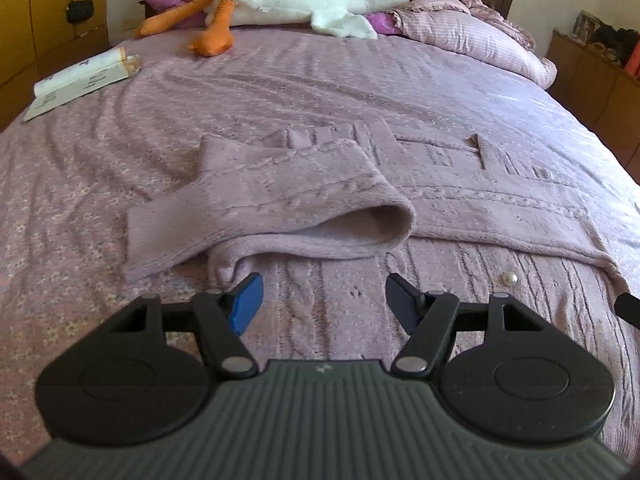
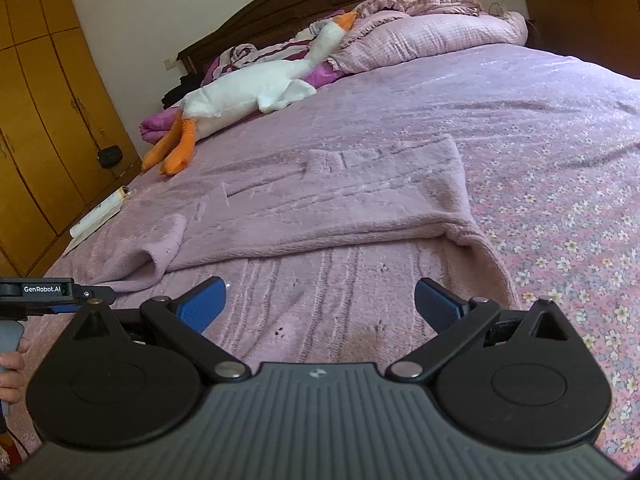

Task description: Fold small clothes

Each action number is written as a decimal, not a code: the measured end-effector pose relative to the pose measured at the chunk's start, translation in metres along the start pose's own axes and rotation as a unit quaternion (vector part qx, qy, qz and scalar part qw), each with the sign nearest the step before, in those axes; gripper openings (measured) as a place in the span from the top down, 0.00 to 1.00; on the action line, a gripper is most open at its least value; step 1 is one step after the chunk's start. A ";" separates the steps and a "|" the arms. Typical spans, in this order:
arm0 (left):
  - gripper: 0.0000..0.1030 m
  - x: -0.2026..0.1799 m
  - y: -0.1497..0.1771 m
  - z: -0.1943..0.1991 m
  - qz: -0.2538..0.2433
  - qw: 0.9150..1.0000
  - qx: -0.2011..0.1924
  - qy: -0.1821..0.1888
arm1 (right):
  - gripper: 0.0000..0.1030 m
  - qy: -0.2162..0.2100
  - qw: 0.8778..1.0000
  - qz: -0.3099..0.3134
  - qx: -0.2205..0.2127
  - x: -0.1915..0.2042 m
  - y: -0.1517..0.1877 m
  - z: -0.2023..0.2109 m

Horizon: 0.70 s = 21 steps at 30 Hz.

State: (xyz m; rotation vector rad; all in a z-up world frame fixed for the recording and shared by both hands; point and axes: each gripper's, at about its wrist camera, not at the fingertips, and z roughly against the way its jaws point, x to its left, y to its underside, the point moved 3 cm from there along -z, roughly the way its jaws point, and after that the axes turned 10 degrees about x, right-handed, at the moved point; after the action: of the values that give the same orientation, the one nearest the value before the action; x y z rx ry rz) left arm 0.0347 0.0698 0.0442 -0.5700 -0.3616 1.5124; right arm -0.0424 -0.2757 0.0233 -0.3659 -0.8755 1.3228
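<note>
**Both grippers spread over a half-folded pink cardigan**

The left gripper [image 1: 324,300] has its blue-padded fingers [image 1: 247,304] parted and holding nothing; the right gripper [image 2: 320,306] is likewise spread wide and empty; both hang just above the pink knitted cardigan [image 1: 320,200], which lies flat on the floral bedspread [image 2: 560,184] with one sleeve [image 1: 256,208] laid across its body; a pearl button [image 1: 510,279] shows near its edge; a plush goose [image 2: 248,88] rests by the pillows [image 2: 424,36].
</note>
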 end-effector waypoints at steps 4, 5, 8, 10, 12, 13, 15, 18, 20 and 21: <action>0.33 0.002 0.000 0.001 0.001 1.000 -0.002 -0.004 | 0.00 -0.003 1.000 0.002 -0.001 0.003 -0.002 0.001; 0.33 0.003 0.000 0.002 0.001 1.000 -0.003 -0.004 | 0.00 -0.004 1.000 0.004 -0.001 0.005 -0.002 0.001; 0.33 0.004 0.000 0.005 -0.002 1.000 -0.007 -0.007 | 0.00 -0.008 1.000 0.012 0.000 0.008 -0.005 0.001; 0.33 0.006 0.000 0.007 -0.002 1.000 -0.009 -0.009 | 0.00 -0.010 1.000 0.020 0.001 0.012 -0.009 0.000; 0.33 0.008 0.001 0.009 0.000 1.000 -0.011 -0.011 | 0.00 -0.014 1.000 0.026 0.002 0.016 -0.013 -0.001; 0.33 0.009 0.001 0.010 0.001 1.000 -0.012 -0.011 | 0.00 -0.016 0.999 0.028 0.003 0.018 -0.016 -0.002; 0.33 0.014 0.001 0.011 0.006 1.000 -0.013 -0.010 | 0.00 -0.022 0.999 0.033 0.006 0.023 -0.021 -0.004; 0.33 0.021 0.003 0.013 0.017 1.000 -0.014 -0.010 | 0.00 -0.033 0.999 0.040 0.014 0.032 -0.029 -0.010; 0.33 0.026 0.003 0.014 0.020 1.000 -0.015 -0.013 | 0.00 -0.040 0.998 0.046 0.022 0.039 -0.033 -0.016; 0.33 0.028 0.003 0.014 0.019 1.000 -0.015 -0.016 | 0.00 -0.045 0.998 0.047 0.027 0.042 -0.036 -0.019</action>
State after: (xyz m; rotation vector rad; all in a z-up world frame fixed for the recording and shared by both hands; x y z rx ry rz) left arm 0.0259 0.0996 0.0505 -0.5798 -0.4019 1.5561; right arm -0.0042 -0.2403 0.0501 -0.3110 -0.9044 1.4550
